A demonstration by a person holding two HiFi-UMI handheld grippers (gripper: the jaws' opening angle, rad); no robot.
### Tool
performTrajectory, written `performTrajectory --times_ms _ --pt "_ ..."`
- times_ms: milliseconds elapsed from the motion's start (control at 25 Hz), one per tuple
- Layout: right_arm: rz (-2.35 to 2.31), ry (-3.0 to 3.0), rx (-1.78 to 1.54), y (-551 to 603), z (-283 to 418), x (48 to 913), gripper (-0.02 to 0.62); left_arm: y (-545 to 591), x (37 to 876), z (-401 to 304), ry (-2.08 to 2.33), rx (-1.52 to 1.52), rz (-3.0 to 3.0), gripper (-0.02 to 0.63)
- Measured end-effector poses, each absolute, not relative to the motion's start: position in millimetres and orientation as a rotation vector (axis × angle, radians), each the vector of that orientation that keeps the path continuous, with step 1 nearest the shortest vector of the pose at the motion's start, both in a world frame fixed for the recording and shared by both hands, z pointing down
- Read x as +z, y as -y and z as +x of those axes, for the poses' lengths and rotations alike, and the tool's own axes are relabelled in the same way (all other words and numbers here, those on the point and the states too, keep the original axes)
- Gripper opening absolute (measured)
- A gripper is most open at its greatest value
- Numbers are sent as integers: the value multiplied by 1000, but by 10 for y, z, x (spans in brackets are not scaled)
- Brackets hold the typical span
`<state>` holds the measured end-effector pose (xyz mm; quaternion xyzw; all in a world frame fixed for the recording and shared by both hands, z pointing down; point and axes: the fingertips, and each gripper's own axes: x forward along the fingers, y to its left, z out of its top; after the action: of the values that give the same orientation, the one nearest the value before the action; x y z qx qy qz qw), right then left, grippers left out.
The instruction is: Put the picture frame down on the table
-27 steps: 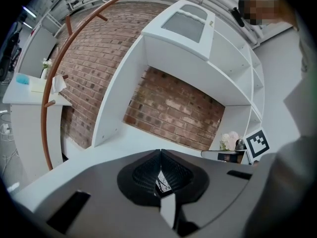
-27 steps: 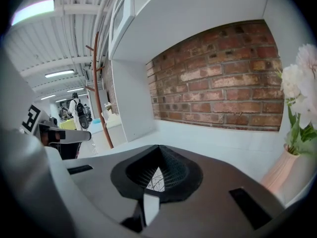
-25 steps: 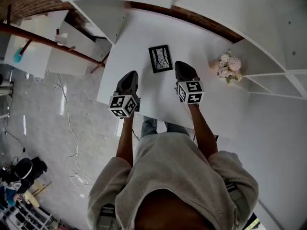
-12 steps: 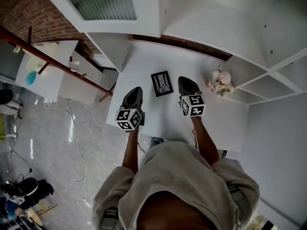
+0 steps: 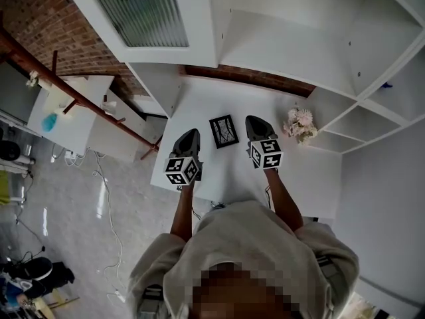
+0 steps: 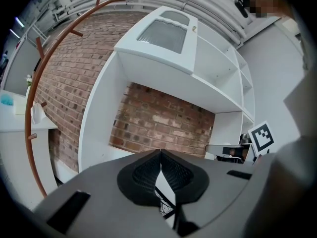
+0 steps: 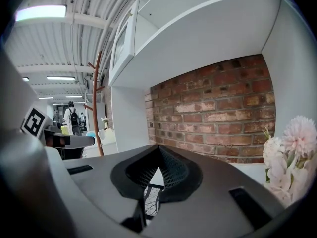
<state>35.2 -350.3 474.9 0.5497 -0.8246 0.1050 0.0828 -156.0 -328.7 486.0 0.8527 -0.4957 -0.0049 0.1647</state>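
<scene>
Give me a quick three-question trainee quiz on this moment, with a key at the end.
1. True or false: the picture frame is clamped in the right gripper.
2. Multiple choice: what stands on the table to the right of the right gripper? A) a mug B) pale flowers C) a lamp
3. Fill in: the picture frame lies flat on the table, ____ the left gripper and the right gripper.
Key: 1 false; 2 B; 3 between.

Pink flowers [image 5: 300, 125] sit near white shelving [image 5: 372, 65], before a brick wall [image 7: 218, 118].
</scene>
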Motion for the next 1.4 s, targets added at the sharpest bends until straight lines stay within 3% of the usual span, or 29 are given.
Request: performTrajectory --times_ms 1400 --pt "1534 2491 301 3498 291 4736 23 3291 4839 -1507 1434 7 2438 17"
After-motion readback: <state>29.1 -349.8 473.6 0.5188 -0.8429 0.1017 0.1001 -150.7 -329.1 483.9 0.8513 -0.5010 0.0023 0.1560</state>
